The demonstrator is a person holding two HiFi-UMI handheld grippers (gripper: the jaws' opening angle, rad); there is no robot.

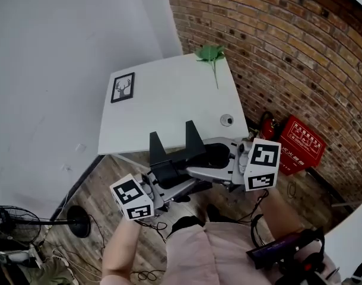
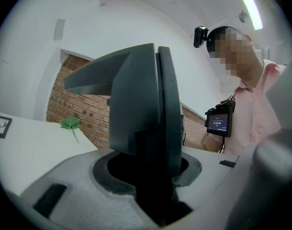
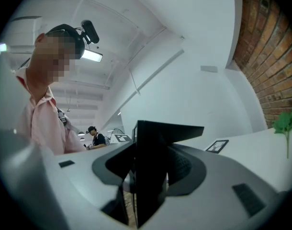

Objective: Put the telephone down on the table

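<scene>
- Two tools are nearest to us, one in each hand, turned in toward each other with the telephone (image 1: 212, 170) carried between them.
- We see the left tool (image 2: 158, 128) with its dark jaws drawn close together. They stand in a round dark hollow of the telephone's pale grey body and are clamped on it.
- We see the right tool (image 3: 146, 176) partly closed in the same way. Its black jaws grip the telephone at a hollow dotted with small holes.
- From the head view, the telephone hangs in the air between the left tool's marker cube (image 1: 132, 198) and the right one (image 1: 263, 165). It is at the near edge of the tabletop (image 1: 169, 100) and does not rest on it, and the wooden floor (image 1: 104, 177) lies below.
- A fan (image 1: 9, 221) stands on that floor, well off to the left.
- The white tabletop carries a framed deer picture (image 1: 123, 88) near its left edge. A round cap (image 1: 226, 120) sits near its right edge, and a green sprig (image 1: 209, 53) lies at its far edge.
- Beyond the tabletop we see a white wall (image 1: 62, 40) on the left and a brick wall (image 1: 276, 40) on the right.
- A red box (image 1: 301, 141) sits at the foot of the brick wall.
</scene>
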